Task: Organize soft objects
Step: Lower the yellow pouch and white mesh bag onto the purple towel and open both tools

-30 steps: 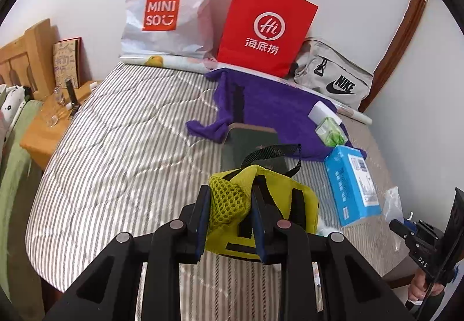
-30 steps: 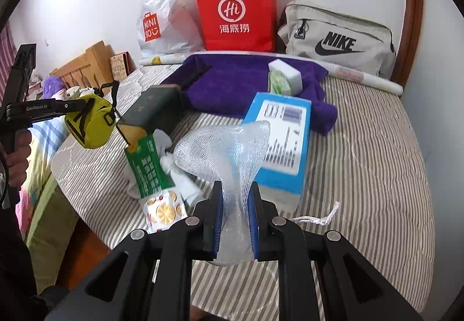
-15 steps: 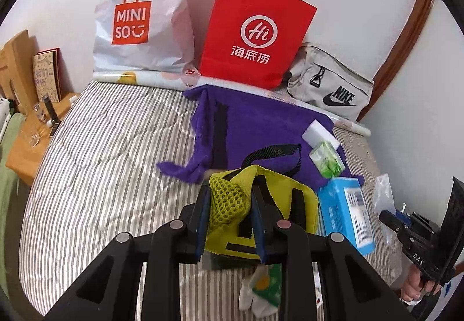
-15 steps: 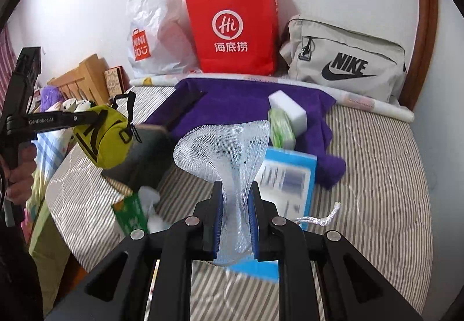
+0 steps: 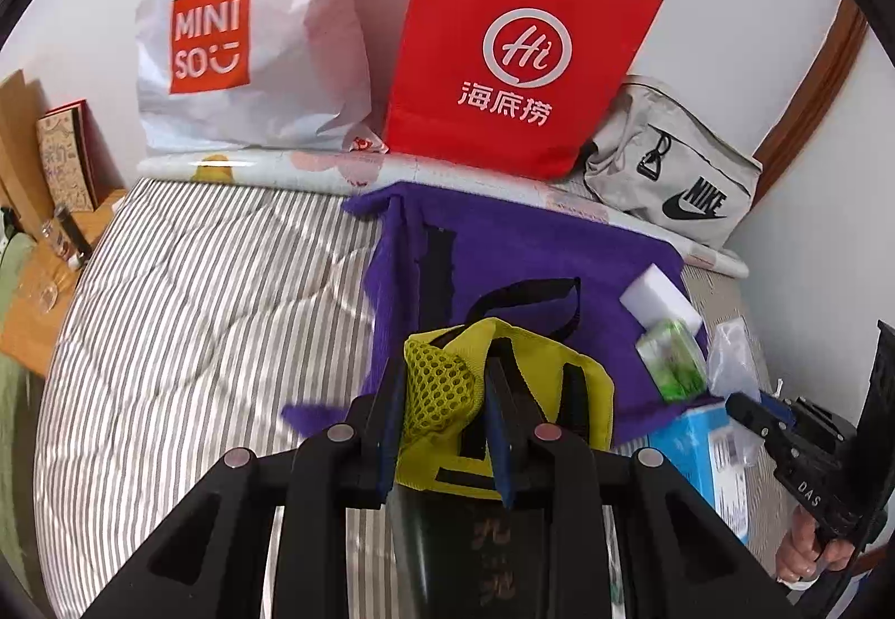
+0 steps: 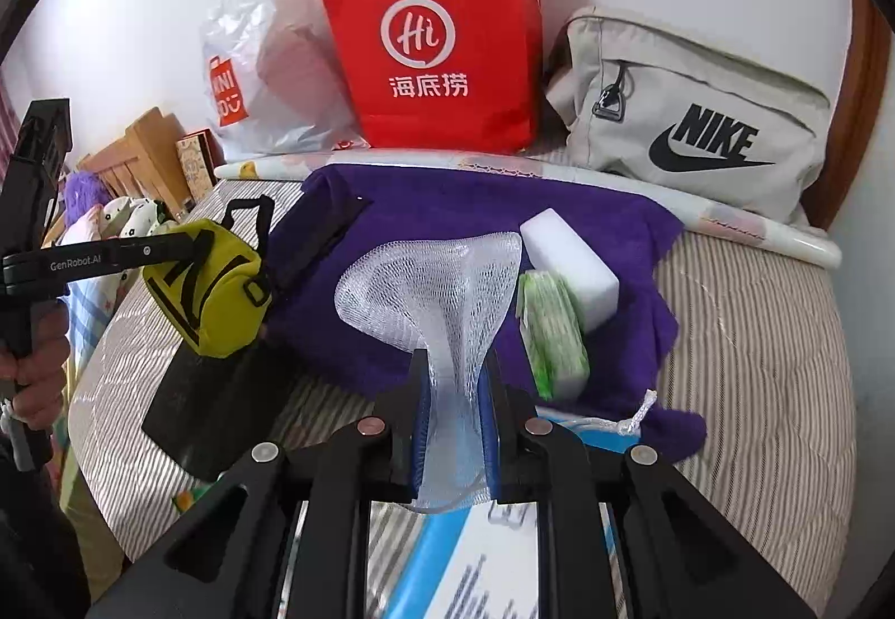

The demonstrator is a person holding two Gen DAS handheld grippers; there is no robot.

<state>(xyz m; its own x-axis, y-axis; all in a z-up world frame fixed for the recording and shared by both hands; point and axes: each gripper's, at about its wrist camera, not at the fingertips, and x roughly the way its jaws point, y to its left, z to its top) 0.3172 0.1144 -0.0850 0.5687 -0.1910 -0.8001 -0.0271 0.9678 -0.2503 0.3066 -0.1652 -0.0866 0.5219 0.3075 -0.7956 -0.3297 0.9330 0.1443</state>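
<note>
- Pouch (image 5: 503,378), yellow with a mesh panel and black strap, hangs in the left gripper (image 5: 444,417); left wrist view shows the jaws pinched on the mesh corner, so the body dangles free above the bed (image 5: 184,317).
- Below and ahead of it lies the purple towel (image 5: 520,255), holding a white sponge (image 5: 660,297) and a green packet (image 5: 671,359); the towel looks like the gathering spot for the soft items.
- Against the wall stand a white bag (image 5: 246,31), a red bag (image 5: 514,42) and a grey bag (image 5: 671,182), possibly where things end up.
- At the right edge a hand holds the right gripper (image 5: 752,417), with a blue box (image 5: 710,456) beneath it.
- Right wrist view: the right gripper (image 6: 453,423) is clamped narrow on a white net (image 6: 436,283), gripped at its gathered neck so the wide end fans upward.
- The net sits over the towel (image 6: 447,205), just beside the sponge (image 6: 565,263) and packet (image 6: 551,333).
- To the left, the pouch (image 6: 212,283) hangs from the left gripper (image 6: 168,247) above a dark flat item (image 6: 207,406); both loads are held clear of the clutter, apparently for carrying.
</note>
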